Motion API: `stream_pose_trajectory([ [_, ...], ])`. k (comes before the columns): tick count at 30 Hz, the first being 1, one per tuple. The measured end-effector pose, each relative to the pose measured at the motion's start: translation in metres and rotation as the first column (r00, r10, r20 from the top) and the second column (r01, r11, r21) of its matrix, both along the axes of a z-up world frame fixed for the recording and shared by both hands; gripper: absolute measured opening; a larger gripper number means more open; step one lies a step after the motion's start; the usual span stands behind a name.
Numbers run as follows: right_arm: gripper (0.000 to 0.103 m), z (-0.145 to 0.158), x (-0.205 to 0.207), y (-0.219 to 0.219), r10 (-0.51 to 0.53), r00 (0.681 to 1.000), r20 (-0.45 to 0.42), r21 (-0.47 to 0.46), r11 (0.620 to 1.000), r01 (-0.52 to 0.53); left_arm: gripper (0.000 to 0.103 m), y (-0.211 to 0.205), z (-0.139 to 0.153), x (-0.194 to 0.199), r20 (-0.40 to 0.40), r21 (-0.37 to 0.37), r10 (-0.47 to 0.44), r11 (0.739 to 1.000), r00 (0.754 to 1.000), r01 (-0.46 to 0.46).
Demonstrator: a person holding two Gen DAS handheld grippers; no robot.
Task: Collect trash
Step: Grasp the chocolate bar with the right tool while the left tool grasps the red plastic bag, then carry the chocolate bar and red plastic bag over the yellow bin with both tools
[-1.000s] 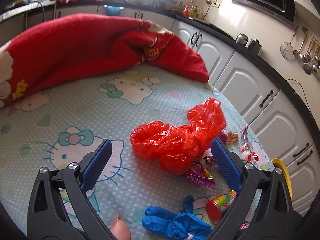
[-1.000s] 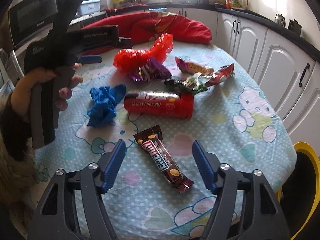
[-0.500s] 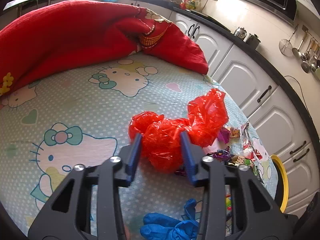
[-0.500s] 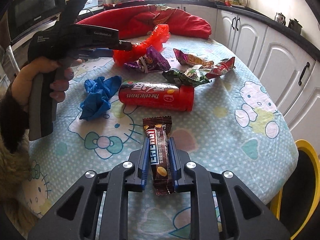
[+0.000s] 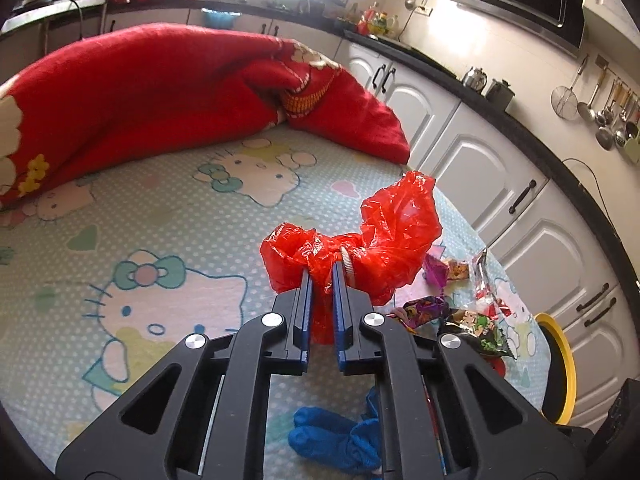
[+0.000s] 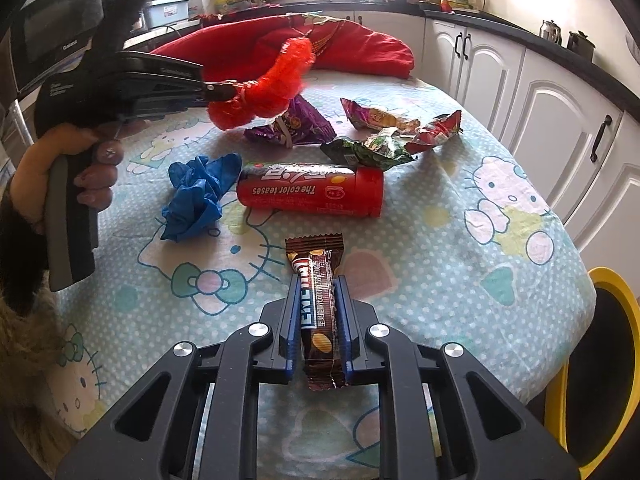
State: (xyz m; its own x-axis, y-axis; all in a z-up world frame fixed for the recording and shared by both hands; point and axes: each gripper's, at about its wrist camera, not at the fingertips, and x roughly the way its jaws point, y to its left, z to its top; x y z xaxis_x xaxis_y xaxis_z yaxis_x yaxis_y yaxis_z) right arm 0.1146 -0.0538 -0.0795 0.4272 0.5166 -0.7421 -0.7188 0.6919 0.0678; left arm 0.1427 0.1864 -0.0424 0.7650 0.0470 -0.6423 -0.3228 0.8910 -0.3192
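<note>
My left claw [image 5: 321, 276] pinches the crinkly red plastic bag [image 5: 376, 240] above the tabletop [image 6: 460, 240], its lower folds hidden between the pads, while my right claw [image 6: 318, 284] clamps the glossy brown candy-bar wrapper [image 6: 318, 280] just before the red tube [image 6: 310, 196].

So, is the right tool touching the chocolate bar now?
Touching. The right wrist view shows the right tool shut on the chocolate bar, both blue pads pressed against the wrapper's sides.
</note>
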Motion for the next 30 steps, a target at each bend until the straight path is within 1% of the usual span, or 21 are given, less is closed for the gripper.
stream_pose_trajectory([
  [4, 0.015, 0.004, -0.001, -0.004, -0.004, 1.0, -0.004, 0.021, 1.0, 0.004, 0.004, -0.002, 0.013, -0.009, 0.029, 0.01, 0.001, 1.0, 1.0, -0.001],
  [9, 0.015, 0.015, -0.002, -0.011, -0.012, 1.0, 0.011, 0.041, 0.999, 0.012, 0.004, -0.012, 0.025, -0.015, 0.054, 0.019, -0.024, 1.0, 0.998, 0.023],
  [17, 0.015, 0.035, 0.0, -0.033, -0.052, 0.998, 0.044, 0.071, 0.996, 0.049, 0.004, -0.043, 0.043, -0.018, 0.088, 0.044, -0.084, 0.996, 0.993, 0.08],
  [24, 0.015, 0.052, 0.009, -0.056, -0.103, 0.992, 0.071, 0.098, 0.991, 0.096, 0.004, -0.068, 0.051, -0.016, 0.099, 0.068, -0.136, 0.989, 0.986, 0.129],
  [30, 0.015, 0.06, 0.016, -0.078, -0.148, 0.986, 0.077, 0.119, 0.983, 0.138, 0.004, -0.09, 0.055, -0.015, 0.105, 0.085, -0.177, 0.982, 0.979, 0.168],
])
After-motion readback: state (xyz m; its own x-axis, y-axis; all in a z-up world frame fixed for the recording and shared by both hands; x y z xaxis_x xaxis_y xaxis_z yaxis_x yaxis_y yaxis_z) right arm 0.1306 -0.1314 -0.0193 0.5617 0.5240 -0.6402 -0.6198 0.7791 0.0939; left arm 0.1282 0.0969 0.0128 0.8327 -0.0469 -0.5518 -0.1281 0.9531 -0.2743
